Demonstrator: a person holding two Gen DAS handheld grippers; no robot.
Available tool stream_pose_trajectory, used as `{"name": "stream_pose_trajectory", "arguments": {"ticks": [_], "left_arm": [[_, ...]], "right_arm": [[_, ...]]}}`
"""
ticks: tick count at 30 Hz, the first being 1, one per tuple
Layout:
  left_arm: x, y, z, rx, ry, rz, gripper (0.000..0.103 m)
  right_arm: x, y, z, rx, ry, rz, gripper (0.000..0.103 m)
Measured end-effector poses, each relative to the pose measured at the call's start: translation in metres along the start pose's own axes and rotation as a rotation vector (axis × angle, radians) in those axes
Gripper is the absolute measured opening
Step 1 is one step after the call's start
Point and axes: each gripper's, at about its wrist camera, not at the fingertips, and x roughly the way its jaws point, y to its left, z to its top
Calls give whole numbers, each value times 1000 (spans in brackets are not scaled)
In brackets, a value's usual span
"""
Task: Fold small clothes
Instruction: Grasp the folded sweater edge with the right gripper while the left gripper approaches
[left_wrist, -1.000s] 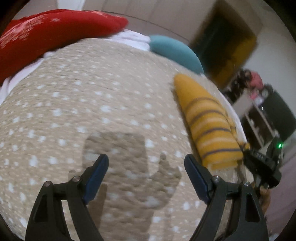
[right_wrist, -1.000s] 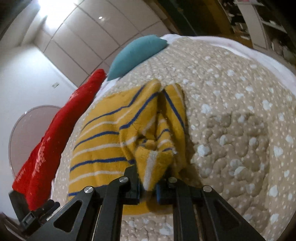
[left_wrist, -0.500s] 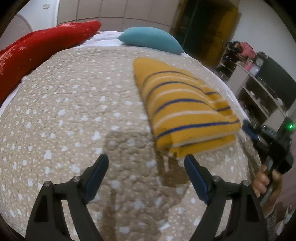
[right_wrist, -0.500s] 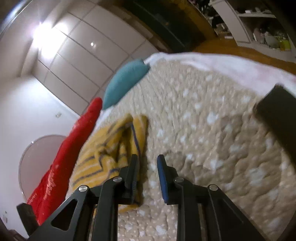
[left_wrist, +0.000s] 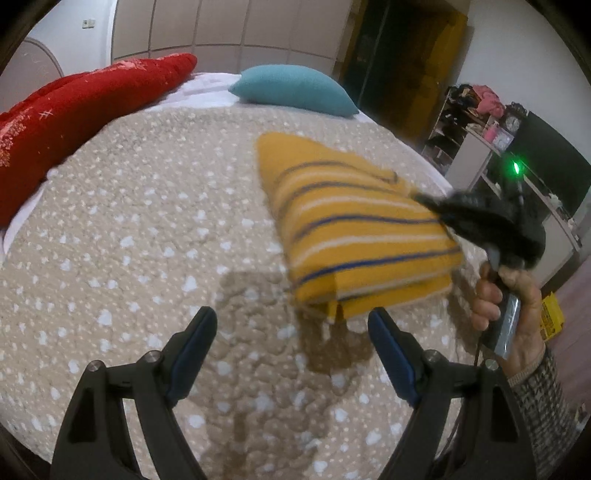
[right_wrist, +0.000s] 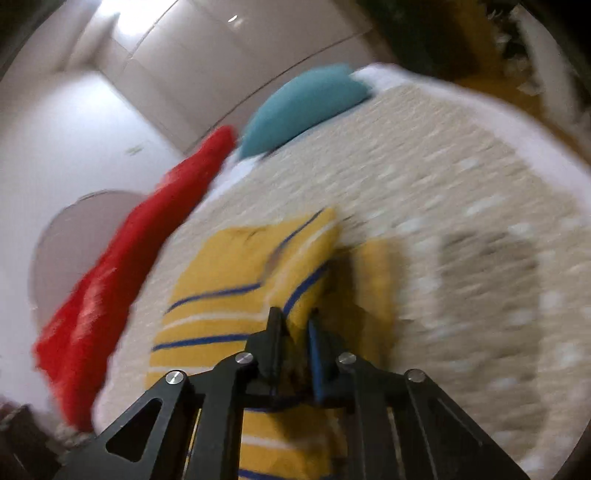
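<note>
A folded yellow garment with blue and white stripes (left_wrist: 354, 229) lies on the beige dotted bedspread (left_wrist: 147, 229), ahead and right of my left gripper (left_wrist: 291, 339), which is open and empty above the bedspread. In the left wrist view the right gripper (left_wrist: 428, 201) reaches over the garment's right edge, held by a hand (left_wrist: 513, 317). In the blurred right wrist view the right gripper (right_wrist: 295, 321) has its jaws close together around a fold of the garment (right_wrist: 221, 280).
A red cushion (left_wrist: 74, 110) lies along the bed's far left and a teal pillow (left_wrist: 295, 90) at the head. Shelves and a dark screen (left_wrist: 546, 162) stand to the right of the bed. A wardrobe wall is behind.
The right gripper let go of the garment, swung away, then came back onto its right edge with jaws nearly closed. The left gripper stayed open; its view shifted so the garment sits nearer.
</note>
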Motion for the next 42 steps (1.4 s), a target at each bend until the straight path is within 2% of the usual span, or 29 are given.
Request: {"name": "stream_pose_trajectory", "arguments": {"ticks": [2,3,5,7,10,12,13,14,16,18,19,20,21,23,26,29,30,31,32,33,36,38,40,41,42], "left_arm": [[5,-1,11,2,6,3,84],[9,-4,17,8,5,0,84],[20,-13,31,26,-9,-11,84],[37,-20,46,18,-5,-18,84],[75,-17,63,-44,59,-71,84],[113,-19,60,-42,189,-76,84],[131,-21,54,-36,266,-67,85],[133,-21,52,-39,277,-61,85],[116,-23,53,-21,234,-97,84],[88,-17,58,-17,151,-169,84],[76,-11,61,-19,105,-177,85],[68,-5,64,-25,74,-173,88],[63,4,67,-44,44,-165,93],[67,22,71,-96,43,-165,95],[94,41,72,-174,117,-230,95],[131,41,70,-219,227,-350,95],[141,38,68,-228,256,-376,95],[143,35,69,-219,253,-368,95],[140,30,73,-208,251,-387,80],[134,26,79,-205,260,-417,69],[102,14,97,-133,197,-378,67],[82,3,105,-84,157,-347,67],[77,-8,106,-14,148,-271,70],[81,-14,103,16,153,-216,78],[90,-22,98,51,170,-134,81]], "right_arm": [[-8,-22,2,34,-39,-176,1],[-11,-31,1,39,-43,-219,1],[-16,-50,-5,84,-18,-162,2],[-31,-56,-13,100,-54,-145,4],[-49,-55,-25,113,-87,-69,5],[-53,-52,-36,95,-95,-67,15],[-53,-50,-42,87,-95,-76,25],[-49,-47,-47,80,-86,-81,33],[-40,-44,-54,68,-49,-60,33],[-41,-40,-54,59,-35,-7,44],[-42,-36,-52,57,-38,24,57],[-40,-32,-49,58,-43,43,65],[-39,-29,-45,60,-46,59,66],[-29,-24,-35,65,-30,69,69],[-3,-21,-22,78,12,40,69],[30,-25,-17,135,87,75,67],[38,-22,-16,140,104,88,60],[43,-19,-15,141,115,107,41],[47,-16,-14,160,133,139,35],[46,-12,-11,171,134,163,34],[24,2,0,140,77,271,31],[12,6,3,118,31,286,31],[9,1,0,98,6,225,32],[13,-6,-5,104,12,152,33],[17,-12,-10,106,22,77,33]]}}
